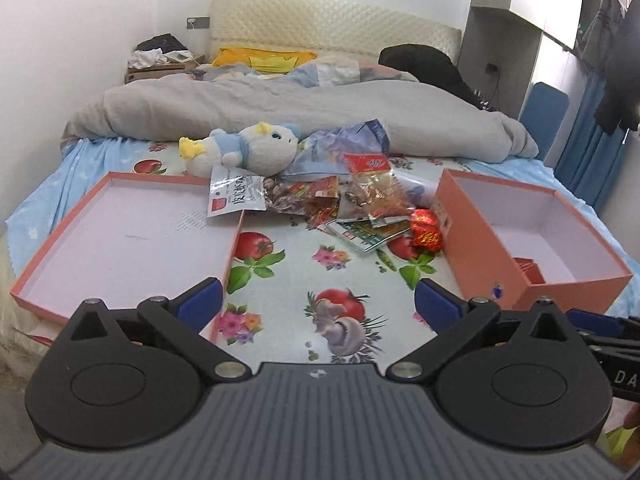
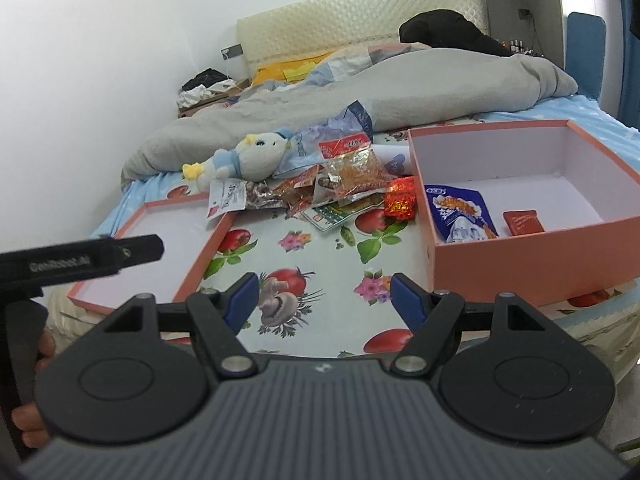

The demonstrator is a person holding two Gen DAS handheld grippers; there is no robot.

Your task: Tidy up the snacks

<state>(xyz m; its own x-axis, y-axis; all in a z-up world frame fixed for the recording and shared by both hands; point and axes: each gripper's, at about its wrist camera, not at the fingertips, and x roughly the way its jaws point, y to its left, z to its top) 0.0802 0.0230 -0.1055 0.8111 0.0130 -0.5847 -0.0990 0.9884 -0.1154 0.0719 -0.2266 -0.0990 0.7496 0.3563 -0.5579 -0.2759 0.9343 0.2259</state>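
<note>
You held both grippers, left (image 1: 318,300) and right (image 2: 324,294), spread wide, nothing pinched, short of the snack pile (image 2: 344,188).

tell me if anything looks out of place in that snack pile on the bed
Yes: a plush toy lies at the back of the snack pile, touching the packets though it is no snack. One white packet also overhangs the lid's corner.

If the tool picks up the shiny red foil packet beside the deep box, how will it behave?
The red foil packet looks crinkled and puffy, so it will probably crush and feel light. Its glossy foil may slip between the pads. It lies against the orange box, so pushing it probably just presses it against that wall.
</note>
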